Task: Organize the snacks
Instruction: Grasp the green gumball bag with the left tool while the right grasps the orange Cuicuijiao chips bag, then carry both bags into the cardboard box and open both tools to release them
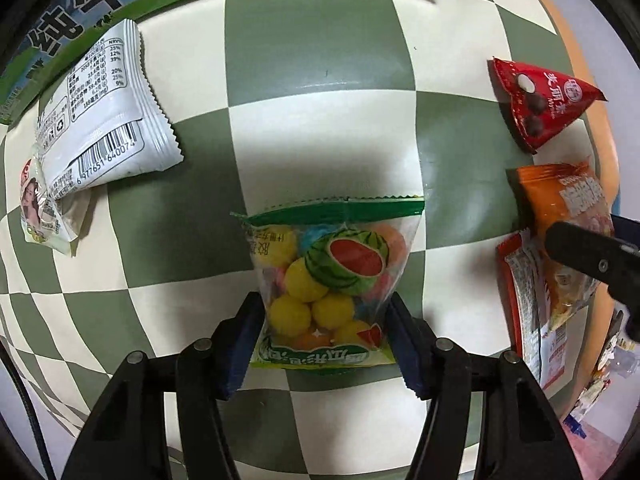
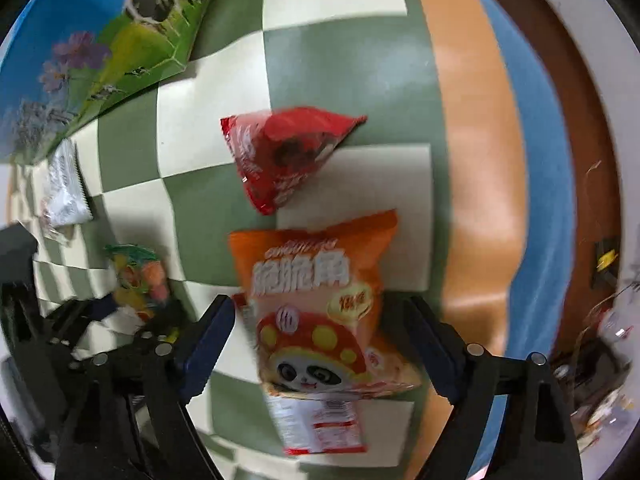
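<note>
A clear candy bag (image 1: 328, 280) with a green top and a watermelon picture lies on the checked cloth. My left gripper (image 1: 326, 344) straddles its lower half, blue pads touching both sides, apparently gripping it. The bag also shows in the right wrist view (image 2: 138, 280). An orange snack bag (image 2: 316, 300) with a panda lies between the open fingers of my right gripper (image 2: 320, 344), not touched. Under it lies a small red-and-white packet (image 2: 320, 424). A red triangular chocolate packet (image 2: 280, 156) lies just beyond; it also shows in the left wrist view (image 1: 540, 100).
A white snack packet (image 1: 104, 116) and a small packet with a face (image 1: 44, 208) lie at the left. A milk carton box (image 1: 100, 0) stands at the back left. The table's orange edge (image 2: 472, 160) runs along the right.
</note>
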Action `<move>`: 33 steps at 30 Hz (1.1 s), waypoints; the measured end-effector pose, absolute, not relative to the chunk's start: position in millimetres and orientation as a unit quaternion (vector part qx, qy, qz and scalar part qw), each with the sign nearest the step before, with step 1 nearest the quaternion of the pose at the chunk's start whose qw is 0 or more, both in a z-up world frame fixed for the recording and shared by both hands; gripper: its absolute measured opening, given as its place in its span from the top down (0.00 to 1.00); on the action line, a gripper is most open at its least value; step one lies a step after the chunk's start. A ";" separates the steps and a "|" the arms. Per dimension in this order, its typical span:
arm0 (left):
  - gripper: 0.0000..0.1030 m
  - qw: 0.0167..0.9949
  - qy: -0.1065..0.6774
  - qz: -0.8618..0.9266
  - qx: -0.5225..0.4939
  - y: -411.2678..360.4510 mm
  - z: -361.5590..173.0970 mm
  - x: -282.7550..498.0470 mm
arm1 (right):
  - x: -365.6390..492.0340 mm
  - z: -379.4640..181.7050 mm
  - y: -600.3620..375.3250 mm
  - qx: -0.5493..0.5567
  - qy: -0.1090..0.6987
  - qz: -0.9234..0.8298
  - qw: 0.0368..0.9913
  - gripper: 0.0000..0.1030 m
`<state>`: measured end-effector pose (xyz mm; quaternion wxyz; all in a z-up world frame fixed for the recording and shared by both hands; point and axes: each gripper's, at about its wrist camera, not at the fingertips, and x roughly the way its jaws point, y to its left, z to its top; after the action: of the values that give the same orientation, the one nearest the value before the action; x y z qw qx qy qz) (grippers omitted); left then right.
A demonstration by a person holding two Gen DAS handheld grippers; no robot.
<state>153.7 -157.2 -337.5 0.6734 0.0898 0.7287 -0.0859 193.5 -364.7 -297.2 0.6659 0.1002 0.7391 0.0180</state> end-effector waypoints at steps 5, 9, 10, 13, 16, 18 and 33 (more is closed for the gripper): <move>0.43 0.675 0.728 -0.082 0.091 -149.1 -335.8 155.3 | 194.2 -301.6 -363.7 0.094 0.742 0.020 0.664 0.14; 0.48 0.684 0.717 -0.085 0.098 -156.8 -335.7 166.9 | 190.0 -304.8 -359.5 0.083 0.731 0.008 0.678 0.33; 0.50 0.686 0.716 -0.087 0.100 -153.6 -330.6 164.8 | 189.2 -304.2 -354.2 0.079 0.729 0.005 0.680 0.33; 0.51 0.686 0.714 -0.088 0.103 -157.6 -327.5 164.3 | 182.0 -304.3 -356.3 0.075 0.725 0.002 0.685 0.34; 0.51 0.687 0.714 -0.089 0.103 -158.2 -326.8 164.3 | 177.0 -303.2 -349.8 0.073 0.723 -0.001 0.686 0.35; 0.51 0.688 0.713 -0.090 0.105 -159.7 -324.8 164.4 | 177.1 -305.3 -348.6 0.075 0.723 -0.003 0.687 0.35; 0.56 0.715 0.678 -0.167 0.022 -130.0 -204.6 187.5 | 183.6 -225.9 -344.9 0.175 0.649 0.040 0.739 0.46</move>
<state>187.5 -130.0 -204.6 0.7152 0.0220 0.6784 -0.1667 183.6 -344.9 -225.9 0.7395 0.1747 0.6489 0.0400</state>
